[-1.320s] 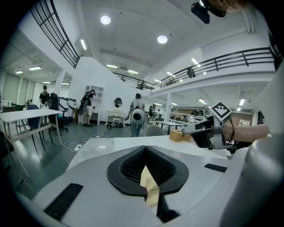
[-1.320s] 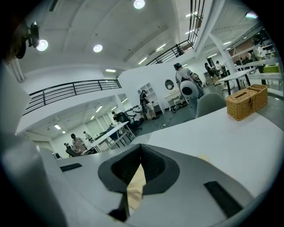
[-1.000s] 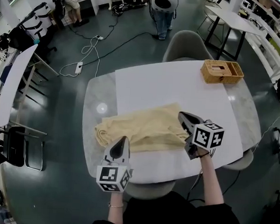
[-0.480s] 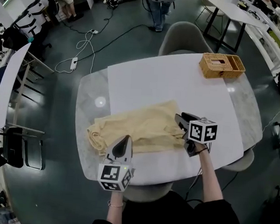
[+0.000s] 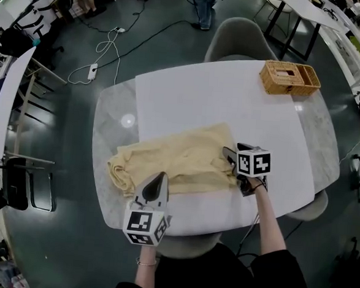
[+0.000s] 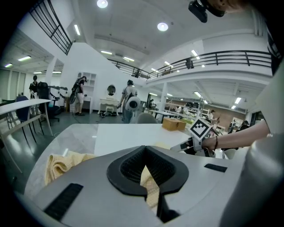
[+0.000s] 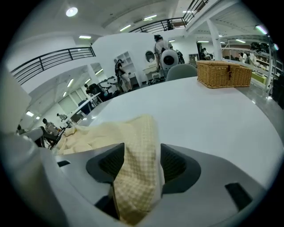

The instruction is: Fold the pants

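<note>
**Helper:** Where are the pants now?

**Coach:** The yellow pants lie on the table, toward seven o'clock from its middle. They are close to you. The left end is bunched up in soft lumps.

**Helper:** What is my left tool doing?

**Coach:** Your left gripper sits at the six o'clock edge of the pants. Its jaws are squeezed together on a bit of the yellow cloth, so you are holding that edge.

**Helper:** And my right tool?

**Coach:** Your right gripper is at the three o'clock end of the pants. Its jaws have just been opening. They are wide apart now. A flap of cloth sits between them, but the pads do not pinch it, so that end is let go.

**Helper:** Is the basket in my way?

**Coach:** No. The basket is far off at one o'clock.

**Helper:** Am I nearly done?

**Coach:** I think not. The pants look like a loose, wrinkly pile, not a neat flat stack. You probably need to smooth them and fold them again.
</note>
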A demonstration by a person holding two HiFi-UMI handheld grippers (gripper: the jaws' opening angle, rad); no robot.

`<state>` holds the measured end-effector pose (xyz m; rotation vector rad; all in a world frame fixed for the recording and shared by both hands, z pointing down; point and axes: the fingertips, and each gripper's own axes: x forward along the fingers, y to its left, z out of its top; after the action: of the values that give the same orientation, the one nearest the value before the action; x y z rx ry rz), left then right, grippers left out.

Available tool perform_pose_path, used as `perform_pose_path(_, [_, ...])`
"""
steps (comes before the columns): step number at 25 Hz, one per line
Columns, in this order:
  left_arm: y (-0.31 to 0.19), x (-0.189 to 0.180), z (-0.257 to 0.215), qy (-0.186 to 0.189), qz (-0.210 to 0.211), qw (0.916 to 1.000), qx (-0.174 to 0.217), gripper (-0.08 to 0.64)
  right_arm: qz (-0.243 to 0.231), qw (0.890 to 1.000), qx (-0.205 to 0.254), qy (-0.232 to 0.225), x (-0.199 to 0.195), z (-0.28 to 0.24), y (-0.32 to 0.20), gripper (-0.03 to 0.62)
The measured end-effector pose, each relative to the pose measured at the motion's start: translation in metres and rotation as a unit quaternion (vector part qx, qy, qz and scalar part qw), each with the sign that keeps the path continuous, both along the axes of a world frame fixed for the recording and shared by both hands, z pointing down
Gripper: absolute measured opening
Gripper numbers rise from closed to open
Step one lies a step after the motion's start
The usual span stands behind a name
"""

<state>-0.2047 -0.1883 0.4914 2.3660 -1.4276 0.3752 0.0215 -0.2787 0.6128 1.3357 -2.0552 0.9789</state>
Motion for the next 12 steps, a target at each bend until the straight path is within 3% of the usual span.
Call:
perform_pose_path(5, [0.002, -0.004, 0.004, -0.002, -0.005, 1.0000, -0.007, 0.014, -0.027, 0.998, -0.029, 0.051, -0.003, 0.013, 0.004, 0.203])
perform_pose_path(7, [0.003, -0.006, 0.004, -0.002, -0.007, 0.9999, -0.007, 0.014, -0.045, 0.995, -0.035, 0.079, -0.005, 0.015, 0.005, 0.160])
perform_pose_path(10, [0.005, -0.009, 0.004, -0.002, -0.011, 0.9999, -0.007, 0.014, -0.046, 0.995, -0.047, 0.080, -0.011, 0.015, 0.006, 0.041])
perform_pose_path(12, [0.006, -0.012, 0.002, -0.002, -0.015, 0.9999, -0.006, 0.014, -0.037, 0.995, -0.051, 0.078, -0.011, 0.012, 0.006, 0.037])
